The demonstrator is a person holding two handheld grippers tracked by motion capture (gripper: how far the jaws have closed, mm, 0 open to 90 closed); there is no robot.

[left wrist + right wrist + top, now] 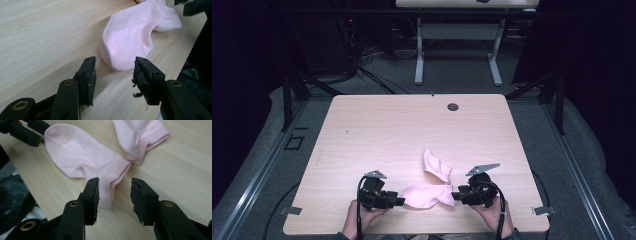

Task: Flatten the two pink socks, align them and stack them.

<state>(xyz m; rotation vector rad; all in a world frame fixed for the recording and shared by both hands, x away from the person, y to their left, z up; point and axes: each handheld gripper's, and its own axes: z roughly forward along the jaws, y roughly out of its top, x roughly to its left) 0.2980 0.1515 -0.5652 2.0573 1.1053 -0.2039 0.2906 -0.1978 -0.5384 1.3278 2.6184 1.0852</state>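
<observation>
Your left claw point(115, 72) camera cuts the near sock point(132, 40) off at the top edge, so its far end is lost, and the second sock point(147, 1) is a sliver there. In the right claw point(113, 195) view, the second sock point(140, 135) runs off the top edge, and one corner of the near sock's point(85, 157) cuff lies behind the left jaw. From the high view, your hands are cut by the bottom edge, and the jaw gaps on the worktop point(377, 135) are too small to judge.
</observation>
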